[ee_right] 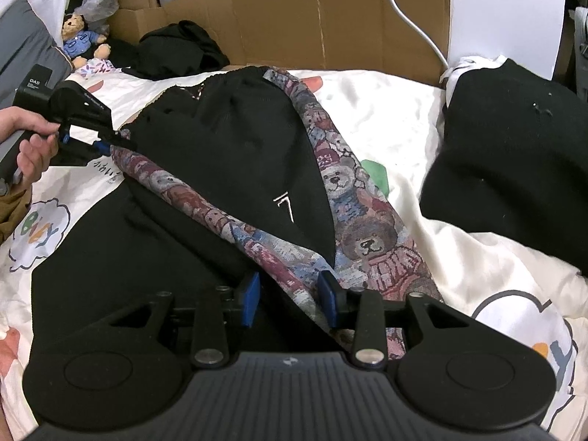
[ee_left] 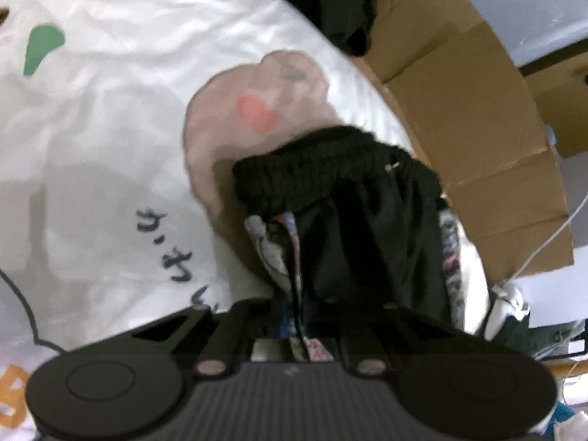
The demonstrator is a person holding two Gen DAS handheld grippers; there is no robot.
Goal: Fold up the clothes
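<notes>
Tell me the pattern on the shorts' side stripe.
Woven teddy bears in maroon, blue and grey on the side stripe; clearest in the right wrist view.

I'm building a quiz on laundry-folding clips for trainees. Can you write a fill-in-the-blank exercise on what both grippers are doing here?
1. The left gripper is ____ on the black shorts with teddy-bear tapestry side panels.
2. The right gripper has its blue pads ____, gripping nothing.
3. The shorts lie on a white printed ____.
4. Behind the bed stands flattened brown ____.

Missing words: shut; open; bedsheet; cardboard
</notes>
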